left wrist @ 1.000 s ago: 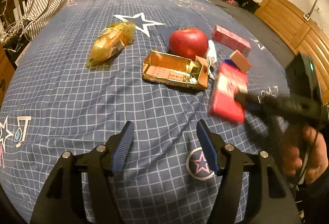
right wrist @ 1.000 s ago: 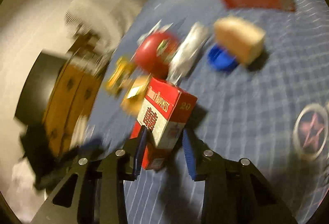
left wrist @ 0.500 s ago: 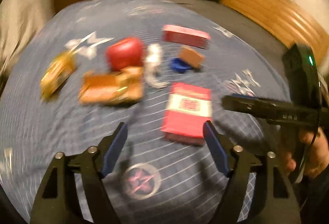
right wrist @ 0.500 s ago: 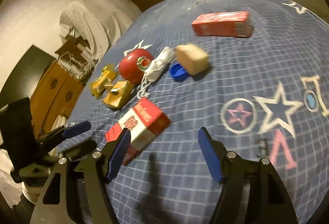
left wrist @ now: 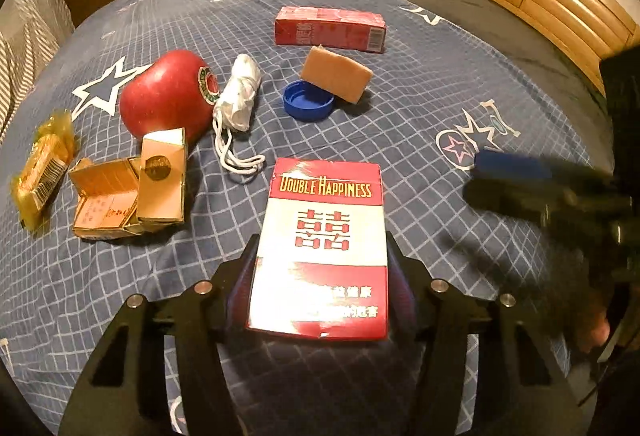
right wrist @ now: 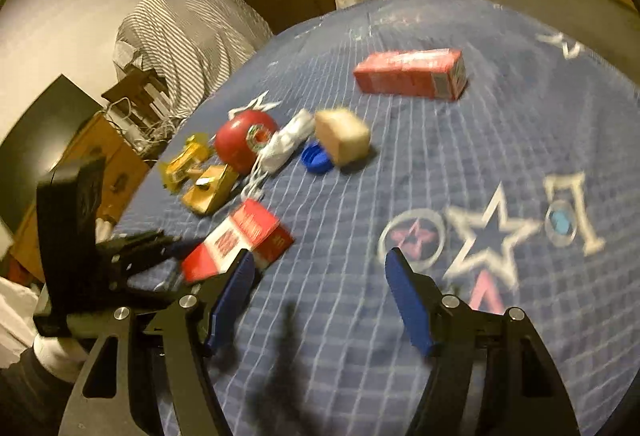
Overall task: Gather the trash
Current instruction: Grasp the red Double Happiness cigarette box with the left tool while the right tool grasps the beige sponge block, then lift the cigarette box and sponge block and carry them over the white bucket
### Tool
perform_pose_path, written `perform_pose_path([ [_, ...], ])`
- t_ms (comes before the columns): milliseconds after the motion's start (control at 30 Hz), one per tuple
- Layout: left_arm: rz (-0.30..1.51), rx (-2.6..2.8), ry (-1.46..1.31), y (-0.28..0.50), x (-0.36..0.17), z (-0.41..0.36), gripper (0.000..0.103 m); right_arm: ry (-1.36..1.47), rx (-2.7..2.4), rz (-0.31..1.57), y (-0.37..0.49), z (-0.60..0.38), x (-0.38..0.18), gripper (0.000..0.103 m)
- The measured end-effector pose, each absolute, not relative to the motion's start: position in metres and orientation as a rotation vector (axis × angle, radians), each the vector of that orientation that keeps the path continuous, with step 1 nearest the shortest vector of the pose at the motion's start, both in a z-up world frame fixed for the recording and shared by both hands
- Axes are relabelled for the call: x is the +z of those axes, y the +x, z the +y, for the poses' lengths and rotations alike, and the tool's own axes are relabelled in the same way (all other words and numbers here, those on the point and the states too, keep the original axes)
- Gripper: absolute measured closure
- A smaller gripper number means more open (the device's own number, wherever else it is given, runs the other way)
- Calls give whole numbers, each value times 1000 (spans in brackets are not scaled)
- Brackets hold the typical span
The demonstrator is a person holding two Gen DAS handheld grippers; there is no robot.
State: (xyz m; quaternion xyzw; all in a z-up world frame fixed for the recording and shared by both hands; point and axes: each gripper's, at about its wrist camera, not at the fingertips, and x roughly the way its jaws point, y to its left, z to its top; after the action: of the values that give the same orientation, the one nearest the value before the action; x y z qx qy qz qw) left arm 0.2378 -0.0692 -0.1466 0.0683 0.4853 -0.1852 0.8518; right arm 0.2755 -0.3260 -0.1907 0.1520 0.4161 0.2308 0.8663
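With its two fingers set against the long sides of the red-and-white cardboard cigarette pack point(left wrist: 322, 248), the left hand-held gripper point(left wrist: 320, 276) is grasping that pack at the near edge of the blue checked, star-printed bedspread point(left wrist: 420, 108). From the right wrist view the pack point(right wrist: 240, 242) appears tilted, one end raised off the cloth, though blur makes this uncertain. The right hand-held gripper point(right wrist: 320, 288) stands released, jaws wide apart and holding nothing, hovering over bare bedspread to the right of the pack.

The step in hand is judged to be the pickup of the first piece of trash. No bin or bag is identifiable in either view, so the drop point cannot be told.

Remaining items lie farther off:
- crushed gold cardboard box point(left wrist: 128, 196) and yellow crinkled plastic wrapper point(left wrist: 42, 172), left;
- red round apple with a sticker point(left wrist: 170, 96), touching the gold box;
- rolled white cloth with cords point(left wrist: 239, 96);
- blue plastic bottle cap point(left wrist: 308, 101), with a tan rectangular block point(left wrist: 336, 75) leaning on its rim;
- long red cardboard carton point(left wrist: 330, 30), far side.

The next move calls for a firm grip on the pack during the lift and carry. The free right unit could take the cap or the wrapper; the apple is probably not trash.
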Motion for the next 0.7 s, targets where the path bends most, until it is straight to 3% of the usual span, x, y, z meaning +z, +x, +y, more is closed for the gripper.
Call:
perform_pose_path([
  [167, 1017, -375, 105, 231, -147, -59, 48, 168, 477, 849, 316, -311, -172, 34],
  [467, 1012, -387, 69, 218, -145, -41, 48, 149, 492, 946, 399, -288, -196, 35],
  [533, 1008, -384, 75, 217, -146, -42, 48, 137, 477, 951, 402, -286, -201, 45],
  [600, 999, -382, 77, 216, -146, -42, 48, 133, 471, 950, 401, -283, -205, 63],
  [700, 984, -375, 77, 214, -146, -43, 49, 109, 451, 922, 393, -280, -204, 66],
])
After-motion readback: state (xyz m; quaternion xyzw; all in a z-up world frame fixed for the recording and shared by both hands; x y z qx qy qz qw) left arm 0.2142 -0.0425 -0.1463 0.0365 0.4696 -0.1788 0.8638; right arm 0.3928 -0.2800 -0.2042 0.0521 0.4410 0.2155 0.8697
